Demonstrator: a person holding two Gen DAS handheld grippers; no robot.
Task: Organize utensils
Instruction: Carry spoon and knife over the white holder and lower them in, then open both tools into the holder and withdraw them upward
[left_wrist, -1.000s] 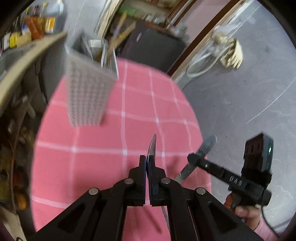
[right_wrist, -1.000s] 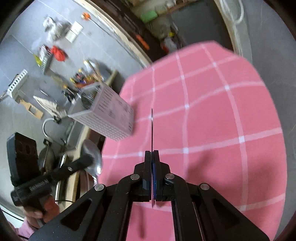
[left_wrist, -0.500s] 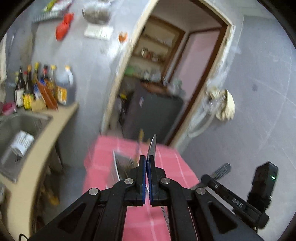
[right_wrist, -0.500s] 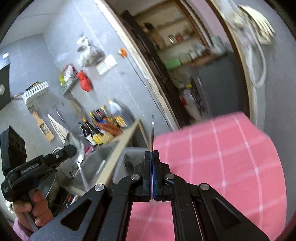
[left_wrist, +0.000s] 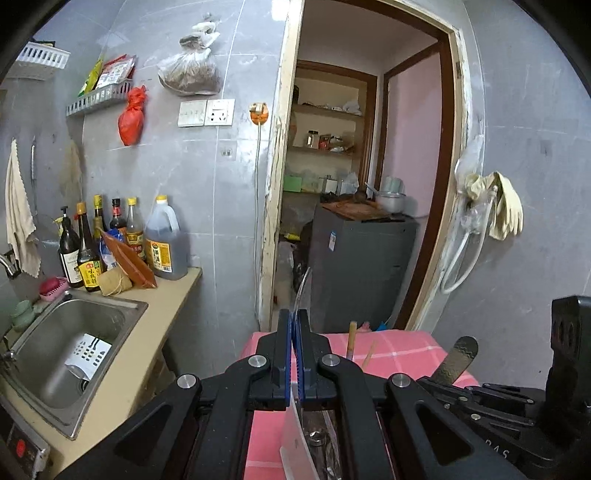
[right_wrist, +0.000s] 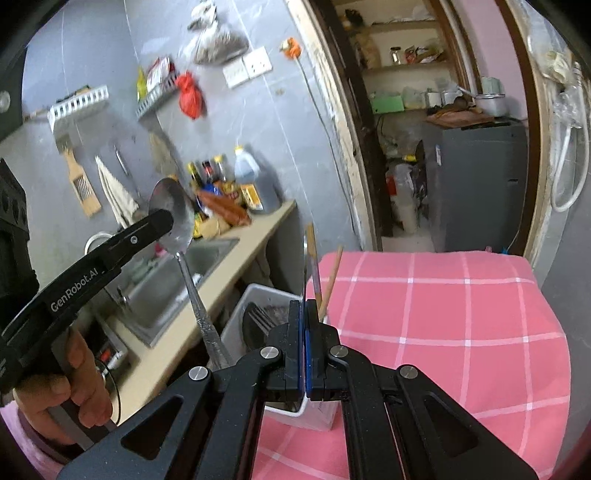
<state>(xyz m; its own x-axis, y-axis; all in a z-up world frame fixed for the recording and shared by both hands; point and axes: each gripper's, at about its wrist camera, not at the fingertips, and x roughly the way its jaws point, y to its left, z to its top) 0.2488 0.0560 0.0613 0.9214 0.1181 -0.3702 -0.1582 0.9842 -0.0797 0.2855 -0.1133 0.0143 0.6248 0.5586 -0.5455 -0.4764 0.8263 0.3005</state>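
The left claw (left_wrist: 294, 314) was seen closed on a spoon (right_wrist: 173, 212), which was gripped at its bowl; in the right wrist view the patterned handle was seen hanging down and to the right from the claw, above the near left corner of the holder (right_wrist: 245, 310). In the left wrist view the same spoon was seen edge-on, its bowl rising ahead of the pads and its handle passing down beneath them. The grip of the left claw was held by a hand (right_wrist: 66, 387) with a pink cuff at the wrist. The right claw (right_wrist: 305, 306) was likewise seen closed, a thin flat metal utensil (right_wrist: 305, 258) being clamped edge-on between its pads; its wavy-patterned end was seen from the left wrist camera, sticking up past the claw, but what kind of utensil it was could not be told. Both claws were held in the air above the table (right_wrist: 443, 332), which was covered with a pink checked cloth. The white holder stood at the left edge of the table, just below and ahead of the right claw. Two chopsticks (right_wrist: 314, 266) were seen standing in it, tilted apart, and a fork (right_wrist: 260, 319) was seen beside them with its tines up. A steel sink (left_wrist: 74, 332) and bottles (left_wrist: 162, 240) were seen to the left of the table.
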